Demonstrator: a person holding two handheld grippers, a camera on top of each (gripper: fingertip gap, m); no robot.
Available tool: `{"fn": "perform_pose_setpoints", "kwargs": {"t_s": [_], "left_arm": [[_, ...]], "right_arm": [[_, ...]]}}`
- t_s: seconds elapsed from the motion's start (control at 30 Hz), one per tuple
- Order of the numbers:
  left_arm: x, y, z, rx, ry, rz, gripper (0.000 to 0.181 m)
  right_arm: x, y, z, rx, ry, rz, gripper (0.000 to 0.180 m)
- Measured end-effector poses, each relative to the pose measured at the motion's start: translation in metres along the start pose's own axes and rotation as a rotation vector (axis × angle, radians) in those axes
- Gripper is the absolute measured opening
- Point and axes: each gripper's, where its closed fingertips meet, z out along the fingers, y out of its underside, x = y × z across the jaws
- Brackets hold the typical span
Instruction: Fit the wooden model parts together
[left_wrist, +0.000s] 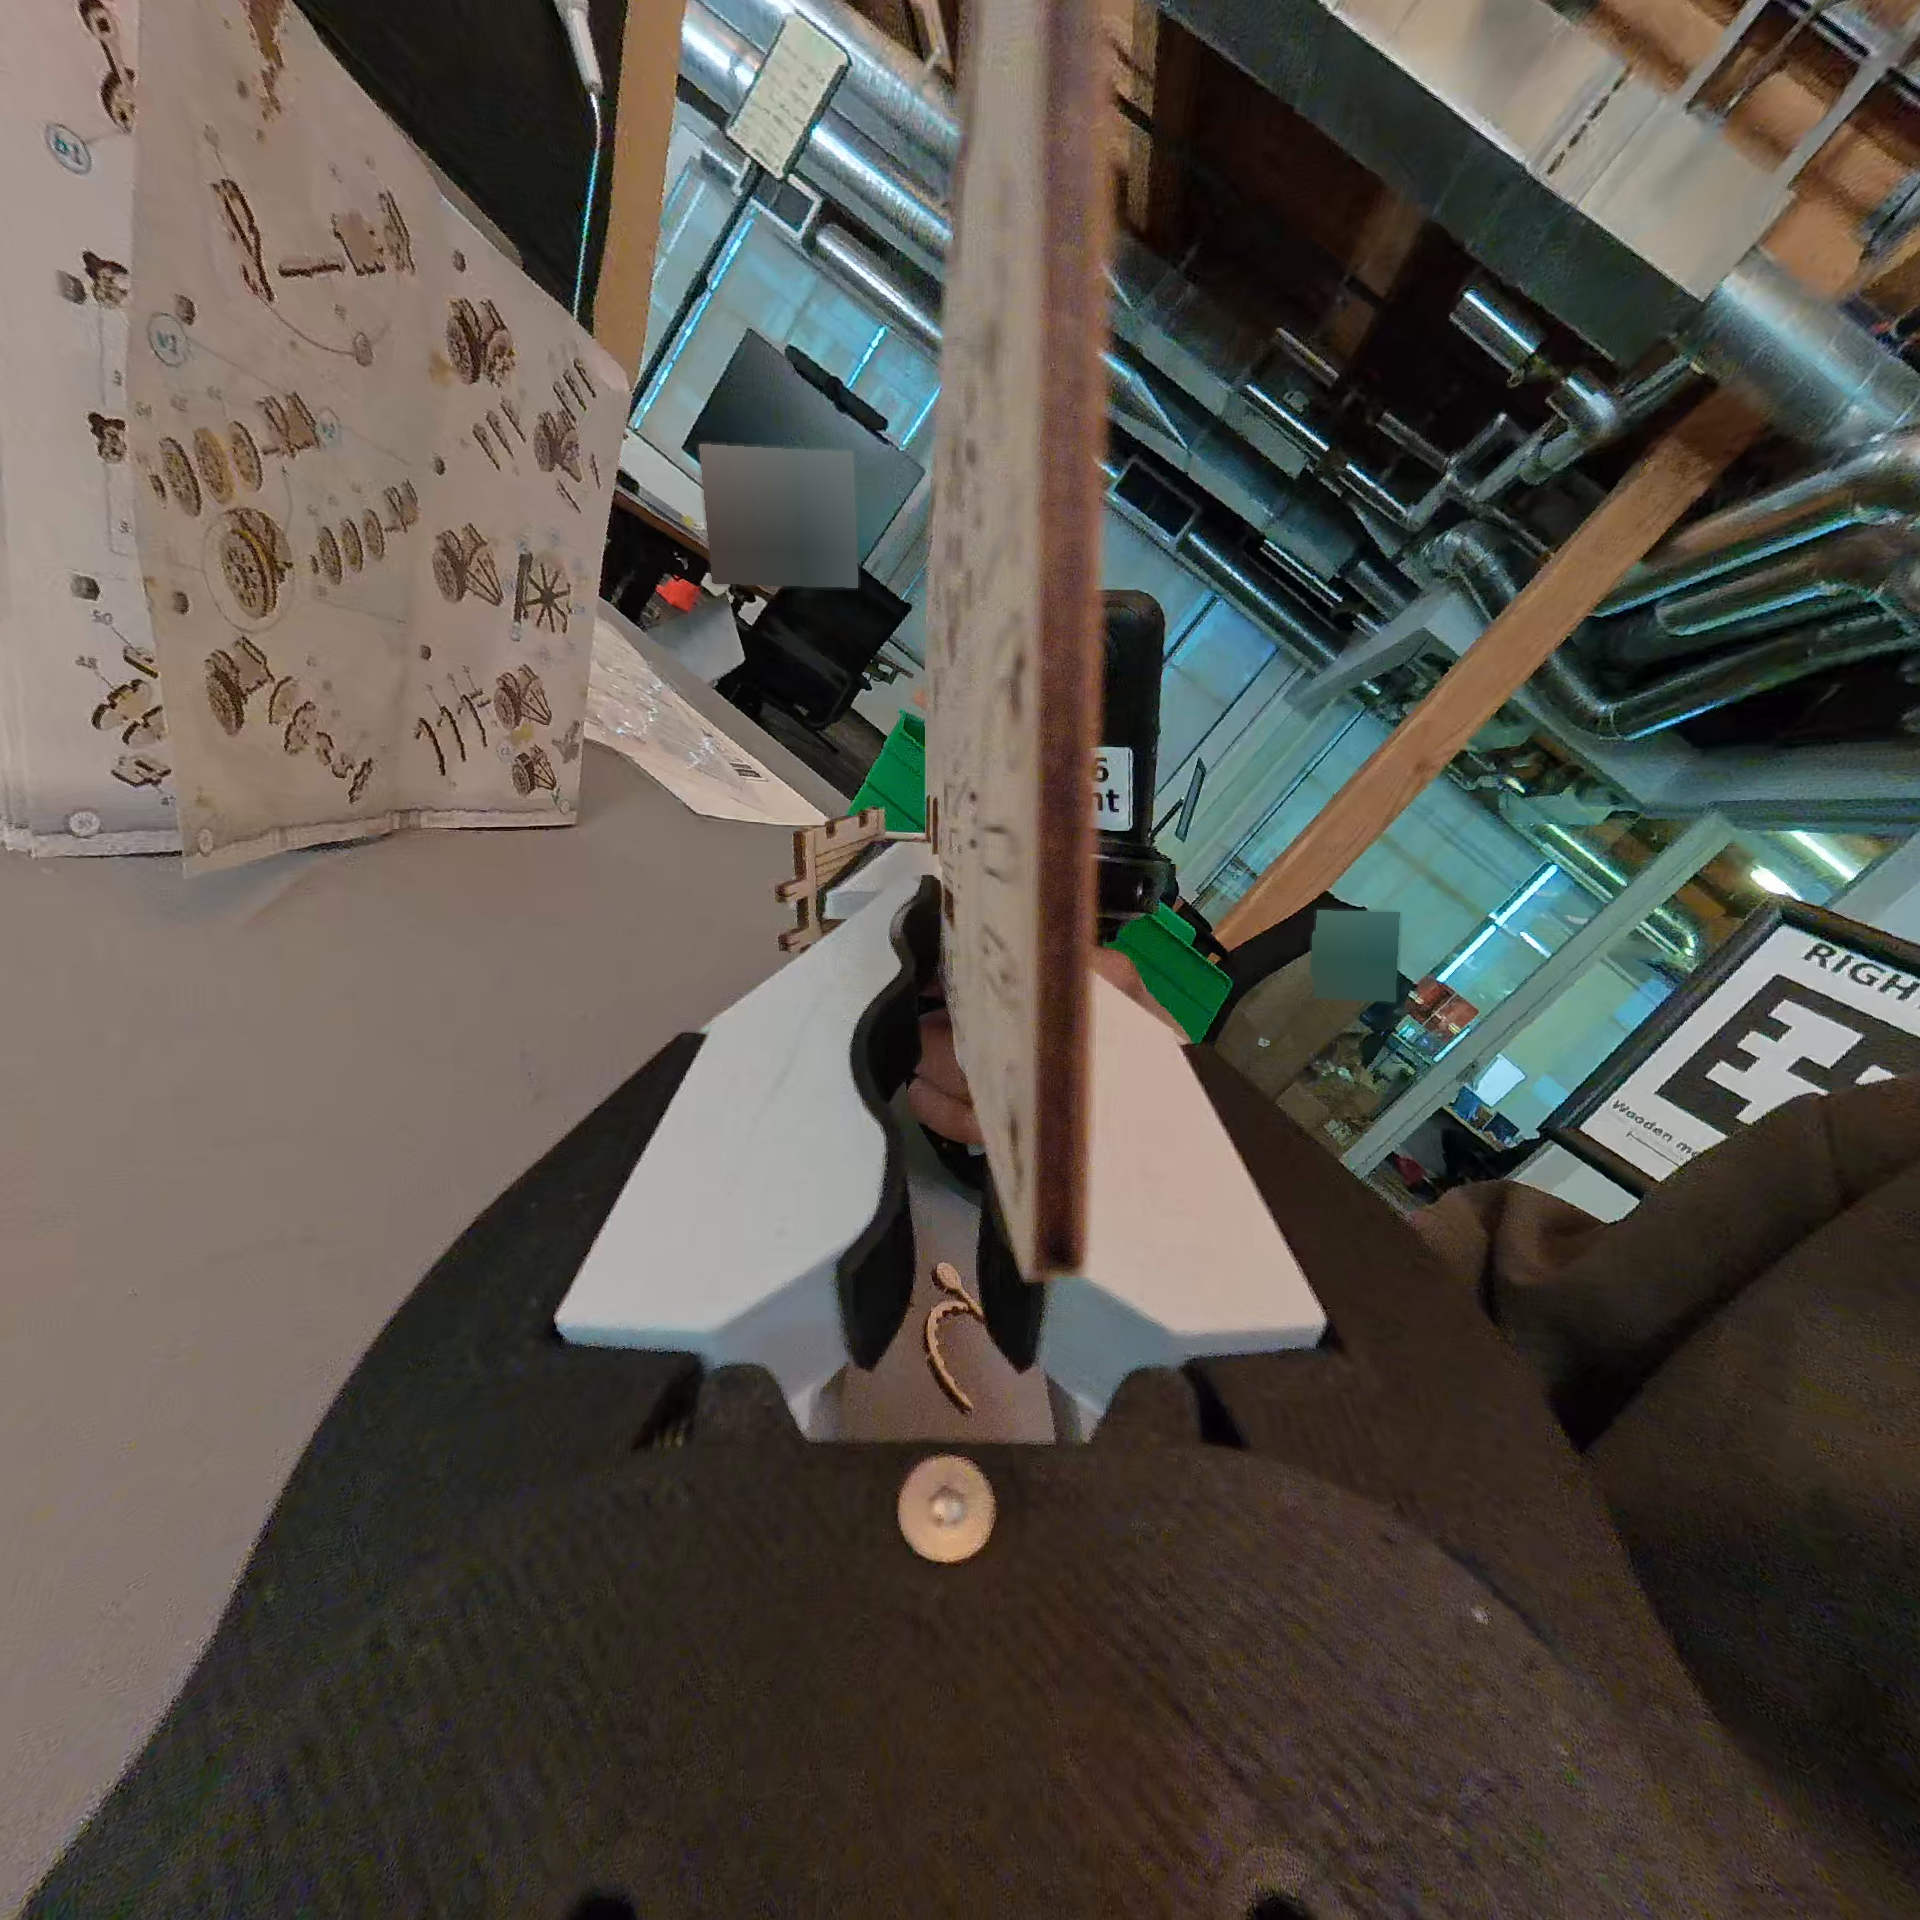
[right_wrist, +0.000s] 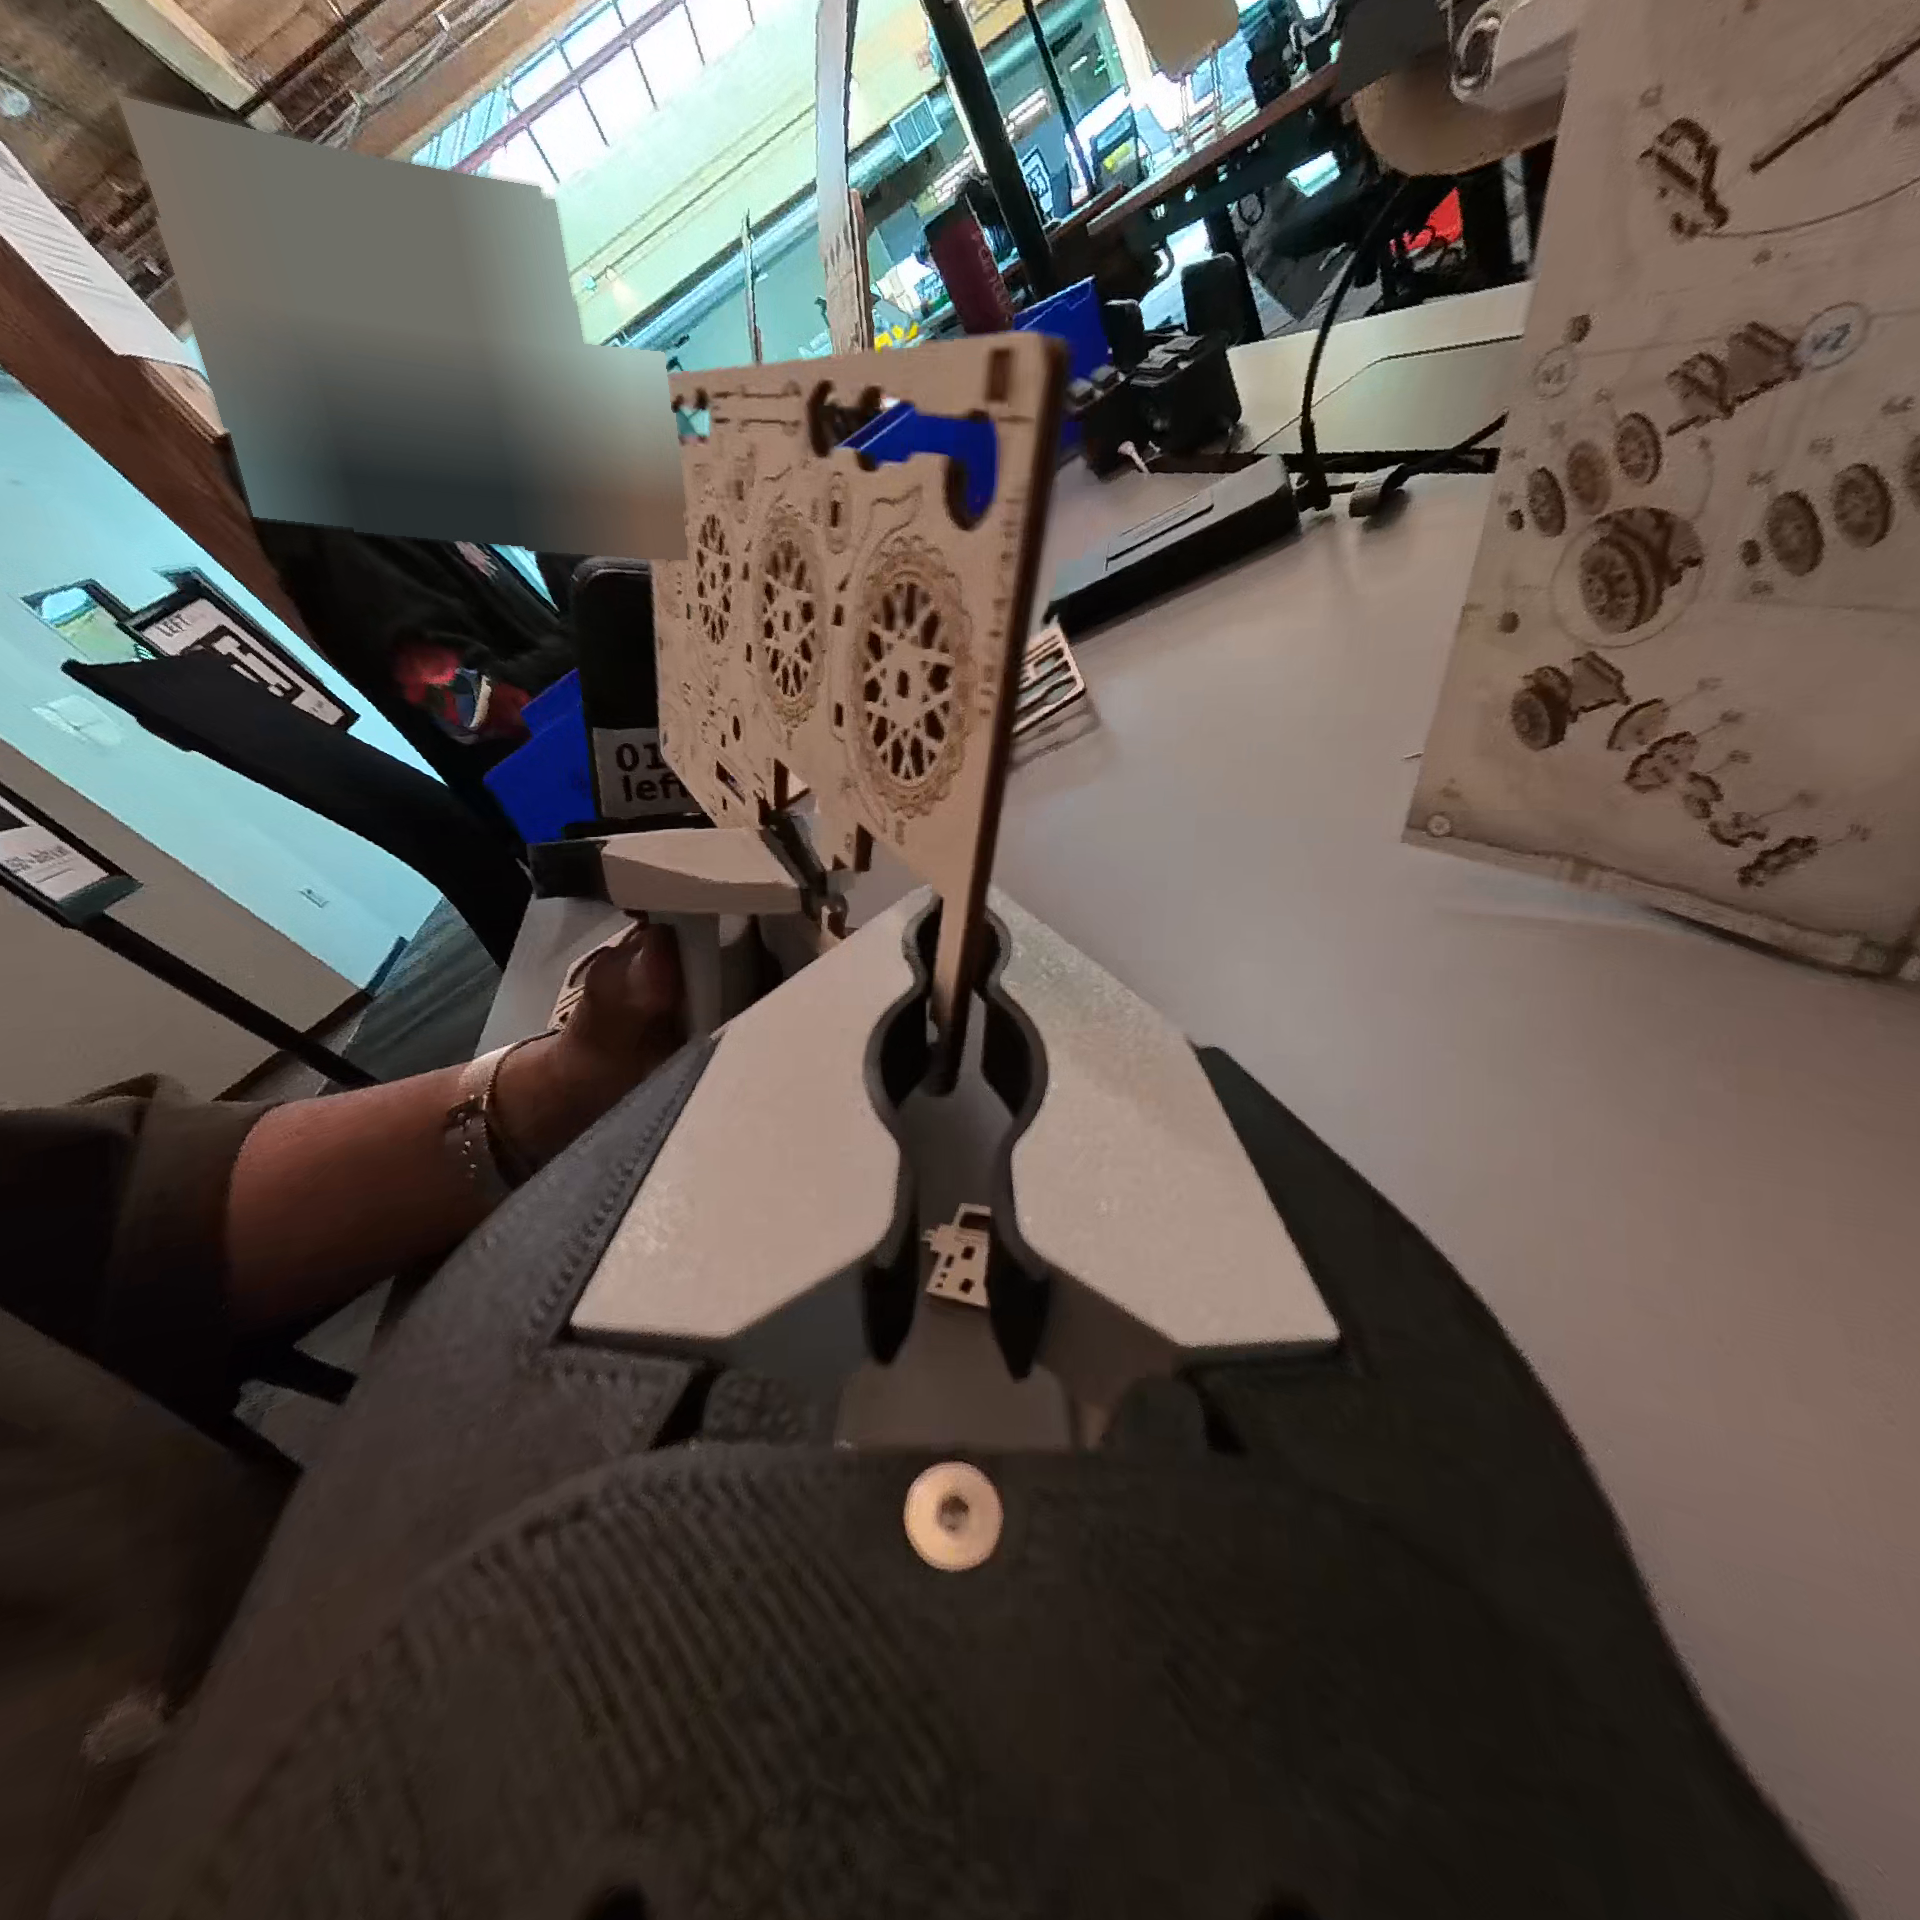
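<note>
Light: bright, even daylight from windows (right_wrist: 582, 135) behind.
Shadows: soft, faint on bench (right_wrist: 1351, 1091).
Distortion: strong fisheye bending at edges.
Blur: near wooden sheet (left_wrist: 1013, 623) soft; instruction sheet (right_wrist: 1704, 499) smeared.

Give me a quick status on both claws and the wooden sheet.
Both claws shut on the wooden parts sheet: right claw on its bottom edge, left claw on another. Sheet upright above the table. Instruction sheet alongside, nothing blocking.
</note>
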Motion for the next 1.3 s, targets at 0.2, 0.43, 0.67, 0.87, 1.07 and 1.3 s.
{"fn": "perform_pose_setpoints", "kwargs": {"t_s": [0.2, 0.43, 0.67, 0.87, 1.07, 1.3], "left_arm": [[-0.003, 0.001, 0.001, -0.005, -0.011, -0.013, 0.000], [-0.006, -0.001, 0.000, 0.001, -0.011, -0.048, 0.006], [-0.011, -0.004, -0.003, 0.015, -0.021, -0.080, 0.052], [-0.010, 0.005, 0.002, -0.050, -0.022, -0.063, 0.046], [-0.017, 0.012, 0.005, -0.098, -0.076, -0.076, 0.035], [-0.021, -0.001, -0.002, -0.008, -0.104, -0.071, 0.028]], "right_arm": [[0.002, 0.006, 0.001, -0.022, -0.053, 0.129, 0.002], [0.006, 0.010, 0.002, -0.034, -0.047, 0.183, 0.002], [0.011, -0.015, -0.013, 0.135, -0.132, 0.349, 0.002], [-0.001, -0.022, -0.014, 0.175, -0.228, 0.392, 0.002], [-0.007, -0.028, -0.016, 0.227, -0.322, 0.479, 0.002], [-0.011, -0.027, -0.012, 0.216, -0.327, 0.468, 0.002]]}}
